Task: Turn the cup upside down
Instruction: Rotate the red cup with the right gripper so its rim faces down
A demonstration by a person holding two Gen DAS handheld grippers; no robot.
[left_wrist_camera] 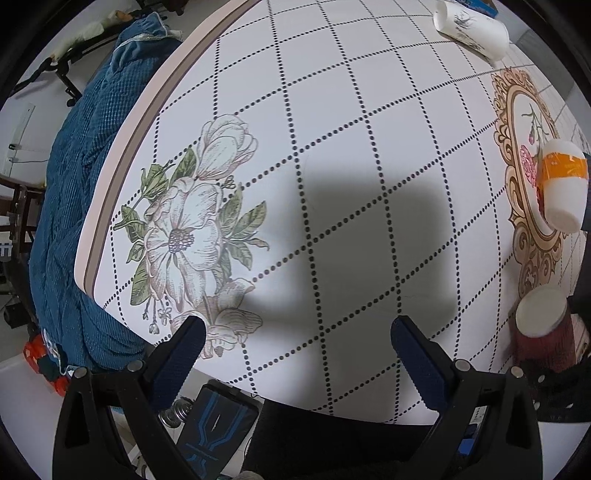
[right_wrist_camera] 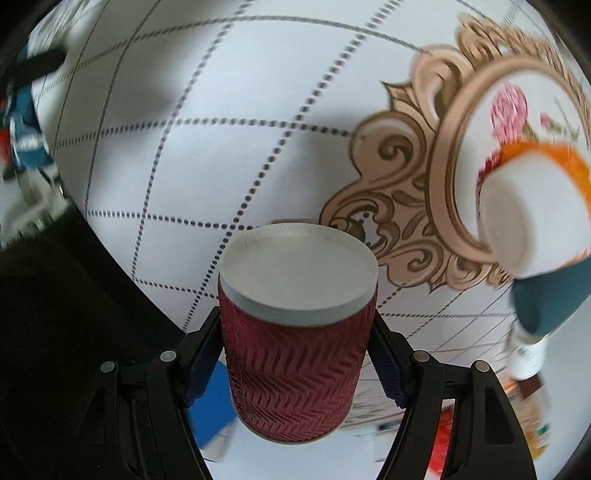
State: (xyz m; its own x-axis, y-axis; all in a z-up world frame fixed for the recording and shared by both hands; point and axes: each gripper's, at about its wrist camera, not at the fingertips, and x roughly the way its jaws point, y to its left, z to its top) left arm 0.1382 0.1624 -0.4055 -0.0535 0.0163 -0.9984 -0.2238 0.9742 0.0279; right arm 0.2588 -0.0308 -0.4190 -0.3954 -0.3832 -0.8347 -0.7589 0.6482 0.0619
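Observation:
A dark red ribbed paper cup [right_wrist_camera: 295,354] with a white base sits between the fingers of my right gripper [right_wrist_camera: 295,365], which is shut on it. The cup's white base points toward the tablecloth and its mouth toward the camera. The same cup [left_wrist_camera: 543,328] shows at the right edge of the left wrist view. My left gripper [left_wrist_camera: 295,343] is open and empty above the white patterned tablecloth [left_wrist_camera: 332,147], with its shadow below it.
A white cup with an orange band [left_wrist_camera: 563,184] stands on the gold-framed print, also in the right wrist view [right_wrist_camera: 532,214]. A white printed cup [left_wrist_camera: 471,27] lies at the far edge. A blue blanket [left_wrist_camera: 81,221] hangs left of the table.

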